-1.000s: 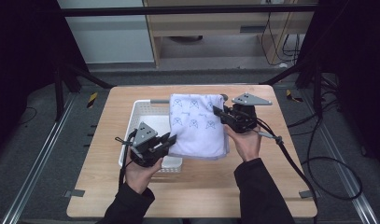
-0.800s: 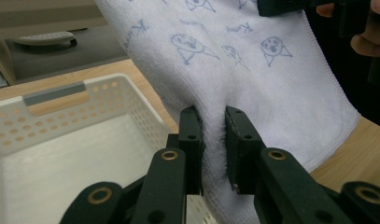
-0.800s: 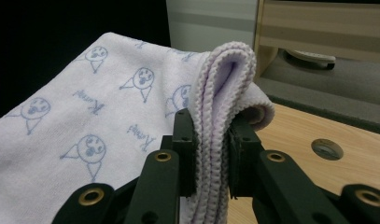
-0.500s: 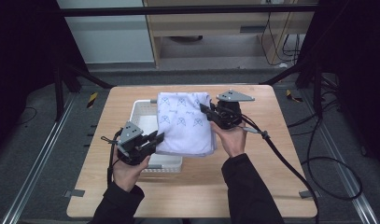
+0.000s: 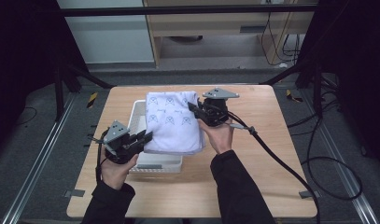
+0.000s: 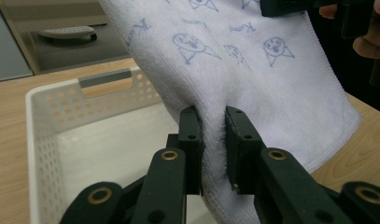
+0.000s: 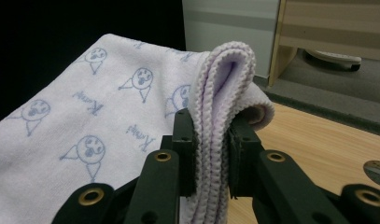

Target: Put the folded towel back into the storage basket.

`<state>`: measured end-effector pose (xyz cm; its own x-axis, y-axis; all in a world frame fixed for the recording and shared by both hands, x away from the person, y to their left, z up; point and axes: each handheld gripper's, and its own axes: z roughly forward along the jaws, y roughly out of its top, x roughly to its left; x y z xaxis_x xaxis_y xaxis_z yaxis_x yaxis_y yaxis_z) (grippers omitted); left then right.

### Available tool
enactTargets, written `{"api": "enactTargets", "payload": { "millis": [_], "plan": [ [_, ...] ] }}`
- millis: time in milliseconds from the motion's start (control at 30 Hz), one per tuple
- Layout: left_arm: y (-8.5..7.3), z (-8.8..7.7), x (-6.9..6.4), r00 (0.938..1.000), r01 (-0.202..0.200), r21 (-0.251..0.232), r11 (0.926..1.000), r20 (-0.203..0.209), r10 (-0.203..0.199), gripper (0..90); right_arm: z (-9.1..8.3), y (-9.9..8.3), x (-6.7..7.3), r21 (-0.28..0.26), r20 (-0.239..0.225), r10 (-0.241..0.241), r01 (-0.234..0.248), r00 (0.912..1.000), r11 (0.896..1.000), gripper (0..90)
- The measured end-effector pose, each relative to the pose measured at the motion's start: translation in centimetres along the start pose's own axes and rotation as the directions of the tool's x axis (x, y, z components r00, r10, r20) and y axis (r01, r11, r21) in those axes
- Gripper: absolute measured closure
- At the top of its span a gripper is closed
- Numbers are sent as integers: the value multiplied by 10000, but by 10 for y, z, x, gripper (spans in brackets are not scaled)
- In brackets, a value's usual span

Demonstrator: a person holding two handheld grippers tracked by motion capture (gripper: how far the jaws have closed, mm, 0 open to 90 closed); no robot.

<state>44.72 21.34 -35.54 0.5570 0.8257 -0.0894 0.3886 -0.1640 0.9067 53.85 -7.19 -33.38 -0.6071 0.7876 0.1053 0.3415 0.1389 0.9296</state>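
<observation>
Both grippers have carried the folded towel (image 5: pixel 172 122) leftward over the basket (image 5: pixel 140 115); left gripper (image 5: pixel 145 138) and right gripper (image 5: pixel 193 108) each clamp its edge

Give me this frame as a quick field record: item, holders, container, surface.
item: folded white towel with blue cartoon print
left hand-held gripper: shut on towel's near edge
right hand-held gripper: shut on towel's folded far corner
container: white perforated basket, partly under the towel
towel position: held stretched over the basket
surface: wooden table
</observation>
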Motion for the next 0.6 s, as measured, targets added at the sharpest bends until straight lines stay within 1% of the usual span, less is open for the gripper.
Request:
{"api": "enactTargets", "payload": {
  "millis": [100,367,433,600],
  "plan": [
    [-1,-1,6,9998,140,-14,9999,-119,-140,770,7,1,4,4,-28,-20,20,10000,10000,764],
    [-5,-7,18,9985,249,-45,9997,-485,-251,770,25,5,15,51,-79,-116,117,9999,9999,763],
    [-6,-8,22,9978,356,-44,9994,-556,-358,770,29,6,18,50,-105,-184,184,9998,9998,764],
    [-8,-9,30,9964,446,9,9990,-716,-445,770,38,7,23,144,-127,-155,156,9998,9998,763]
  ]
}}
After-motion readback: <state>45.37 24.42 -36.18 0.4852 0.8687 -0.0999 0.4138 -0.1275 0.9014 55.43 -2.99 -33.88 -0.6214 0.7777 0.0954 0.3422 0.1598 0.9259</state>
